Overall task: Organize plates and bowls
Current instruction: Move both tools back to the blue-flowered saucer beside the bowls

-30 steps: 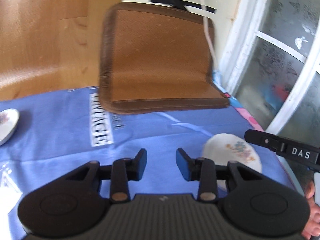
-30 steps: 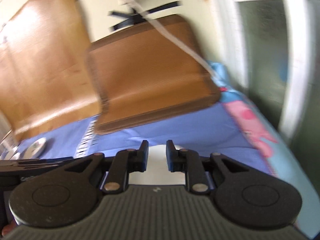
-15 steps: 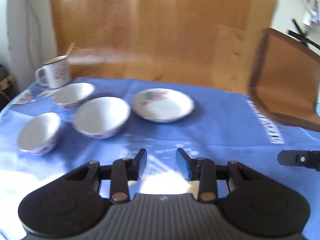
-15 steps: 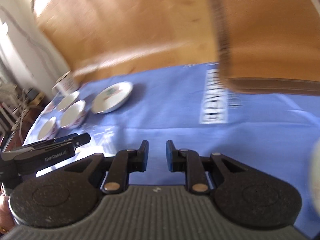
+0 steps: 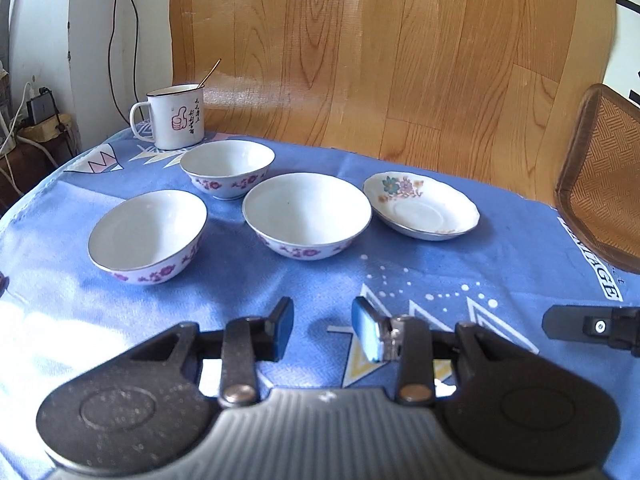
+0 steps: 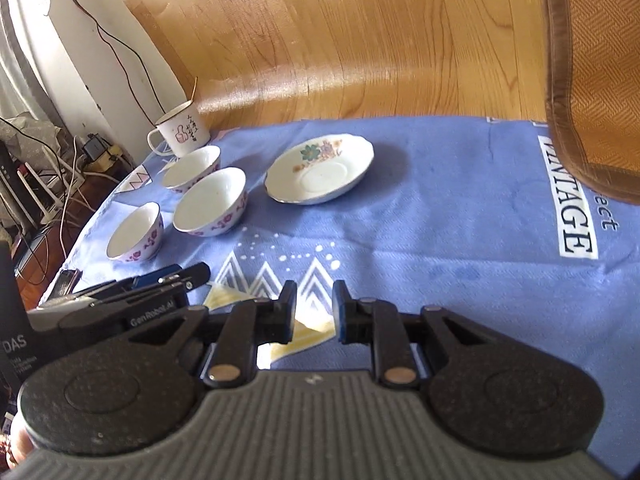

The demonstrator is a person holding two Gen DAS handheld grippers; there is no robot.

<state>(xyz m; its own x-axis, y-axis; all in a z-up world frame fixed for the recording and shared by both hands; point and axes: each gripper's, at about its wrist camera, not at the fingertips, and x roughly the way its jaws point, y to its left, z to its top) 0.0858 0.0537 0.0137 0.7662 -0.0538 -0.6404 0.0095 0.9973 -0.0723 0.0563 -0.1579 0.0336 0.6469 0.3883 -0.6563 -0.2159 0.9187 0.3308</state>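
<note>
Three white bowls with purple flowers stand on the blue cloth: a wide bowl (image 5: 306,216) (image 6: 210,202), a near-left bowl (image 5: 146,236) (image 6: 136,238) and a far bowl (image 5: 227,168) (image 6: 192,168). A floral plate (image 5: 420,210) (image 6: 320,172) lies right of them. My left gripper (image 5: 324,328) hovers short of the wide bowl, open and holding nothing; its fingertips (image 6: 196,271) also show in the right wrist view. My right gripper (image 6: 315,306) is to its right, jaws narrowly apart and holding nothing, well back from the plate; its tip (image 5: 592,326) shows in the left wrist view.
A white enamel mug (image 5: 174,116) (image 6: 182,130) with a stick in it stands behind the bowls by the table's far-left corner. A brown woven chair back (image 5: 604,184) (image 6: 592,60) rises at the right. A wood-grain panel (image 5: 380,60) backs the table. Cables hang off to the left.
Both views swung left, away from the chair back and a floral plate near the window, onto the bowls and the other plate. Neither gripper's jaw gap changed.
</note>
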